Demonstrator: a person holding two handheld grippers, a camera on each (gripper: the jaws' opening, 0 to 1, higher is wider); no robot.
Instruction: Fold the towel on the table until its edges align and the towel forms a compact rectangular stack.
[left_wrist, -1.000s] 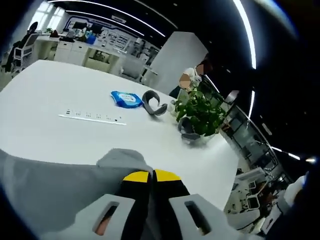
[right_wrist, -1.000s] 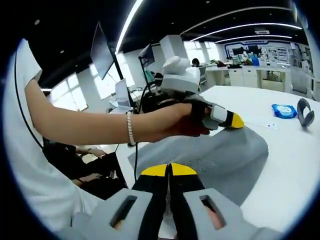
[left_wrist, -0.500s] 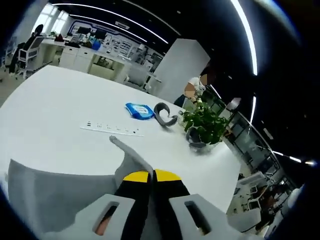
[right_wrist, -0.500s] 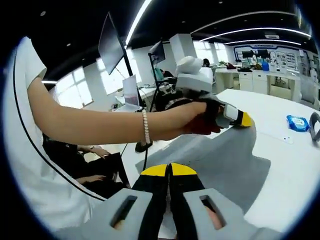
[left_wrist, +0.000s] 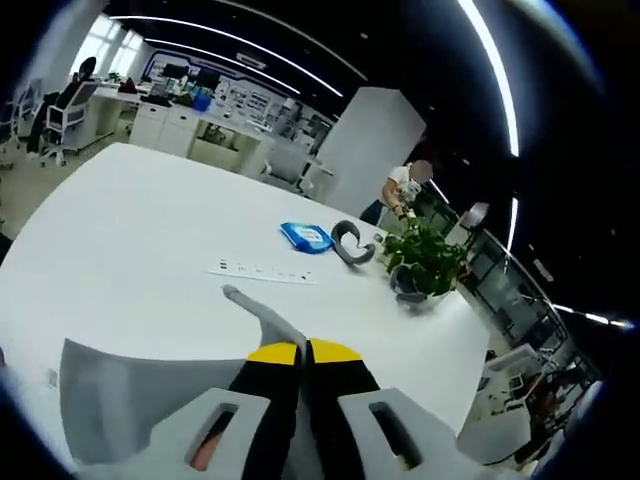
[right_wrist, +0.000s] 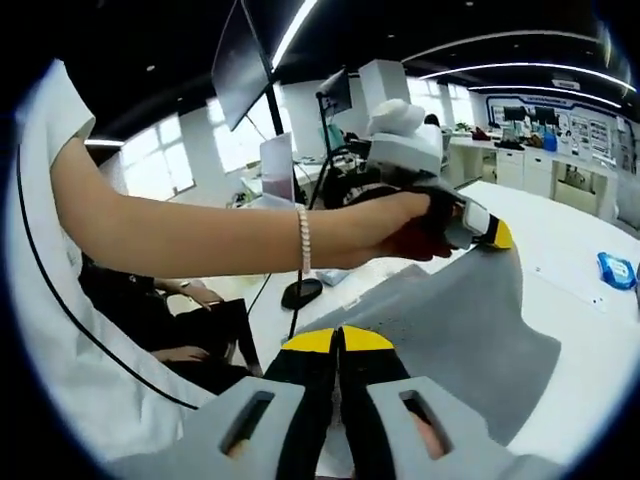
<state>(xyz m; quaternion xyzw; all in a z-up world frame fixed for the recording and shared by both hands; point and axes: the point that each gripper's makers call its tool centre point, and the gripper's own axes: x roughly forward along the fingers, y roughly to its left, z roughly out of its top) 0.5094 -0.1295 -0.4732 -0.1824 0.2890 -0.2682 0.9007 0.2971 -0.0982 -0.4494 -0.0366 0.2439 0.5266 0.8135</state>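
Observation:
A grey towel (left_wrist: 150, 400) hangs lifted over the white table (left_wrist: 150, 230). In the left gripper view my left gripper (left_wrist: 304, 352) is shut on one corner of it, and a peak of cloth (left_wrist: 262, 318) sticks up just beyond the yellow tips. My right gripper (right_wrist: 338, 340) is shut on another corner of the towel (right_wrist: 450, 320). In the right gripper view the left gripper (right_wrist: 492, 236) comes in from the left, held by a person's hand (right_wrist: 400, 225), pinching the towel's far corner higher up.
On the far part of the table lie a white power strip (left_wrist: 262, 271), a blue packet (left_wrist: 307, 236), a grey curved object (left_wrist: 347, 243) and a potted plant (left_wrist: 425, 262). A person stands behind the plant. Office desks and chairs fill the background. A person's bare arm (right_wrist: 200, 240) crosses the right gripper view.
Both grippers have risen with the towel, so the cloth is pulled up higher and stretched between them. The table items look farther away in the left gripper view.

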